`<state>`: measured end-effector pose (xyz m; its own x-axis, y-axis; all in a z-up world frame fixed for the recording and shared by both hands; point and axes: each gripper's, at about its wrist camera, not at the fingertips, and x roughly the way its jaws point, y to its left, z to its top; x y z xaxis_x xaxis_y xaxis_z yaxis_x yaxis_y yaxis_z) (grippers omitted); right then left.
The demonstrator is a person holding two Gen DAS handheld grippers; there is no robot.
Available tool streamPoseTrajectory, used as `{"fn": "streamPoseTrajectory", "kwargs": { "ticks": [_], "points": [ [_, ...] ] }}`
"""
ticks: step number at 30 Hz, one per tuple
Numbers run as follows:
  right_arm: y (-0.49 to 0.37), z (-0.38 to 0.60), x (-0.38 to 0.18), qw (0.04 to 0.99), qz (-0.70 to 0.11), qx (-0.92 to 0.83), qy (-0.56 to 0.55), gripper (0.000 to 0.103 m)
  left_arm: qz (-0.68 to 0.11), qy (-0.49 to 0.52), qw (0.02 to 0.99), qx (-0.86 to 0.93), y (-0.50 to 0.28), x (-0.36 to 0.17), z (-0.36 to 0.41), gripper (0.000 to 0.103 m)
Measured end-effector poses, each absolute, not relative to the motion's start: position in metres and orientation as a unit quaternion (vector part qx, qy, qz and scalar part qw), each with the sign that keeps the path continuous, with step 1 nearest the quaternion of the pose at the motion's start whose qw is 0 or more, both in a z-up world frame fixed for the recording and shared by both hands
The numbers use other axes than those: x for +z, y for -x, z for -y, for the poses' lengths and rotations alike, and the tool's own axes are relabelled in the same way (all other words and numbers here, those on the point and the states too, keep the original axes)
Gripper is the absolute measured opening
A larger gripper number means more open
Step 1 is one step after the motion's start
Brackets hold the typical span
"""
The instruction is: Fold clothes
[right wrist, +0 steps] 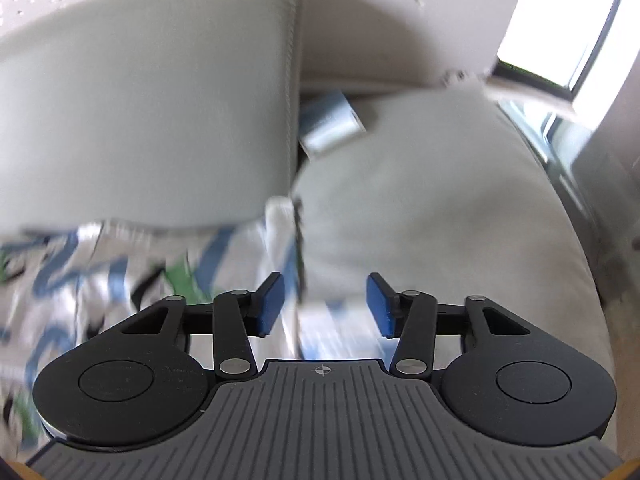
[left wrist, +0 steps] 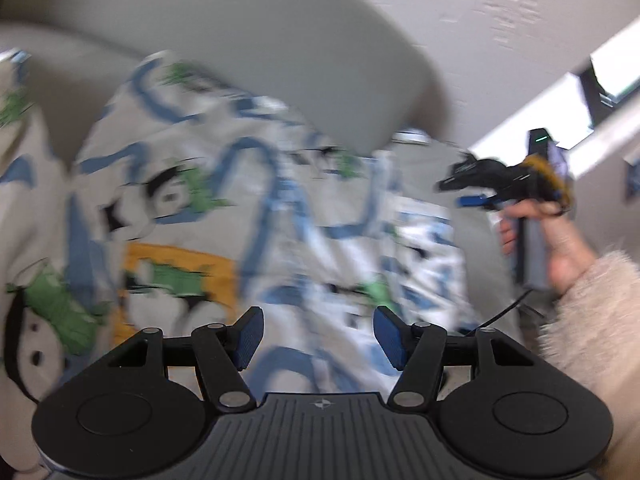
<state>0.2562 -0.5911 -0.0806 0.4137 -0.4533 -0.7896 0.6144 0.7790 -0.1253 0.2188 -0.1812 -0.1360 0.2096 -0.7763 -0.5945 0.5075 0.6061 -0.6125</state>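
One white printed garment with blue, green and orange cartoon patterns is seen spread over the seat of a grey upholstered sofa, reaching up to the foot of its one grey back cushion. Two grippers are counted. The left gripper is held released above the garment, grasping nothing. The right gripper is likewise spread apart over the garment's right edge. One pale blue roll is wedged behind the cushion.

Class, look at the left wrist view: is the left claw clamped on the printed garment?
No. The left claw is open, its pads apart above the printed garment.
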Motion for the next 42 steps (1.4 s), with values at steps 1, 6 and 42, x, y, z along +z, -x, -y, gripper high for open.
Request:
{"fn": "streamPoseTrajectory", "kwargs": {
  "ticks": [1, 6, 42],
  "points": [
    [-0.242, 0.594, -0.080, 0.834, -0.441, -0.320, -0.091, 0.049, -0.464, 0.139, 0.760, -0.434, -0.208, -0.130, 0.184, 0.058],
    [-0.184, 0.624, -0.086, 0.832, -0.436, -0.314, -0.138, 0.052, -0.472, 0.113, 0.737, -0.470, -0.157, -0.118, 0.190, 0.058],
    [0.017, 0.730, 0.040, 0.860, -0.121, -0.434, -0.240, 0.002, -0.500, 0.095, 0.732, -0.452, -0.071, -0.100, 0.213, 0.058]
  ]
}}
